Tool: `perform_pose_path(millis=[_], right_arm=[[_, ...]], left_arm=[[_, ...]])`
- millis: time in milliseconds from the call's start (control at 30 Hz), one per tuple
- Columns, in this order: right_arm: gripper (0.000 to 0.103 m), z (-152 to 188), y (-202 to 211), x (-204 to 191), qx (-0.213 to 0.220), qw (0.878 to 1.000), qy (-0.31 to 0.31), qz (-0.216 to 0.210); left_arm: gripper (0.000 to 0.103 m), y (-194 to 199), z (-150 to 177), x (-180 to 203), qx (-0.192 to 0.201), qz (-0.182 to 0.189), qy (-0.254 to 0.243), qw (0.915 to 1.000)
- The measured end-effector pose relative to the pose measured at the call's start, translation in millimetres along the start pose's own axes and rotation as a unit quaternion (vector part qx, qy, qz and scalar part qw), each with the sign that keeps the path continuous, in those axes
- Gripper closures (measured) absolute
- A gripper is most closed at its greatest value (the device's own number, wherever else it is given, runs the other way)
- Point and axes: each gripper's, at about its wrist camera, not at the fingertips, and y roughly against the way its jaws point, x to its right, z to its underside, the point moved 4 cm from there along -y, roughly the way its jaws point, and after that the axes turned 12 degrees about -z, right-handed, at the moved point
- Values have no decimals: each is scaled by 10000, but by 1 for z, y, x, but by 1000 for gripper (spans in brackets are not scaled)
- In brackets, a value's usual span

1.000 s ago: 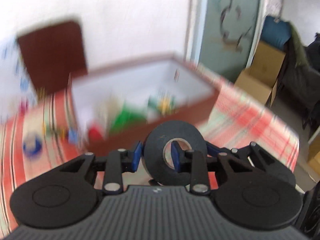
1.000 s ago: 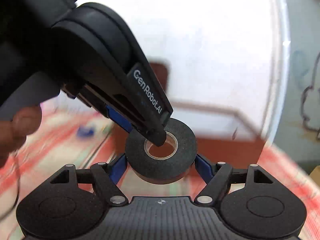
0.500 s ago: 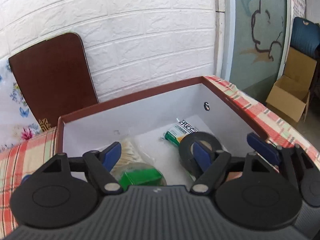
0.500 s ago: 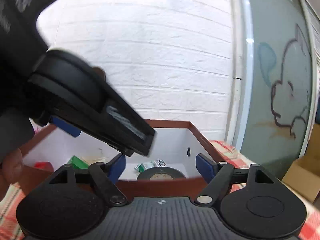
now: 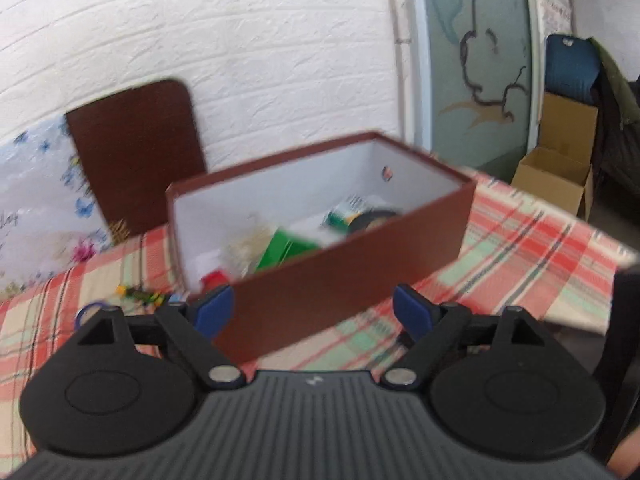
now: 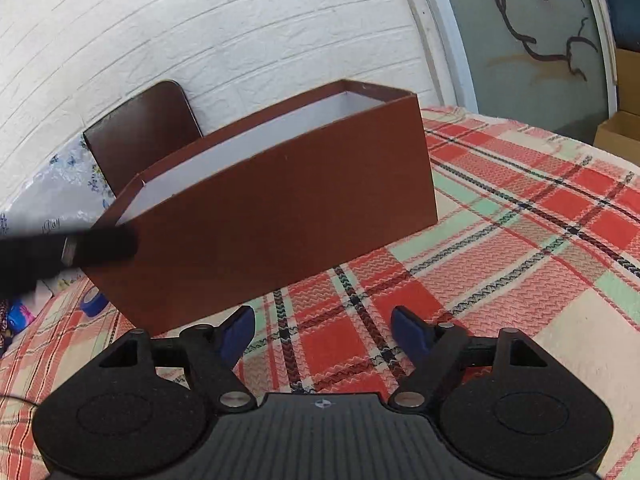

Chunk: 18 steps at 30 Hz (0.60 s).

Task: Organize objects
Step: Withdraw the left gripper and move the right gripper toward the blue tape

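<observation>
A brown box (image 5: 344, 268) with a white inside stands on the plaid cloth. In it lie a black tape roll (image 5: 374, 219), a green pack (image 5: 286, 250), a small green-white carton (image 5: 347, 212) and a red item (image 5: 214, 279). My left gripper (image 5: 314, 314) is open and empty, in front of the box's near wall. My right gripper (image 6: 323, 330) is open and empty, low over the cloth before the box (image 6: 280, 216); the box's contents are hidden in that view. The left gripper's finger (image 6: 92, 246) shows blurred at the left.
A blue tape roll (image 6: 94, 303) and small colourful items (image 5: 140, 296) lie on the cloth left of the box. A brown board (image 5: 136, 152) leans on the white brick wall. Cardboard boxes (image 5: 556, 176) stand on the floor past the table's right edge.
The black tape roll, held over the box a second ago, now lies inside it. Both grippers have opened and drawn back from the box toward me.
</observation>
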Motion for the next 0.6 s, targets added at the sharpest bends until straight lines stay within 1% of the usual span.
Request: perform_pose_path(millis=[67,133,167,267,367,433,467,533,600], right_arm=[[26,1,0,-6,-111,9998,137,87],[24,8,-2,-16,-278,9988,395,109],[24,13,4,-19,-351,9977,564,121],[24,32,10,-51,-598,9928,1041,9],[24,49,2,-82,-848,9826,1641,-214],[24,63,-2,-107,-999,9722,2074,-421],[24,69,-4,-118,-1069,9669,2258,-524],[25,73,-11,-138,-1181,9586,2478,-761],[27,74,-21,-154,-1289,9539,2533,-966]], left_arm=[[15,-11,21,-16,-418,-198,64,9989],[15,-24,41,-35,-823,-437,139,9955],[15,-29,51,-45,-983,-567,169,9934],[15,-37,81,-75,-1327,-842,318,9871],[13,-41,106,-103,-1494,-997,508,9824],[10,-43,116,-128,-1473,-1022,750,9809],[10,-45,119,-142,-1470,-1147,822,9790],[10,-50,122,-174,-1437,-1593,898,9726],[10,-57,130,-215,-1398,-2144,1048,9610]])
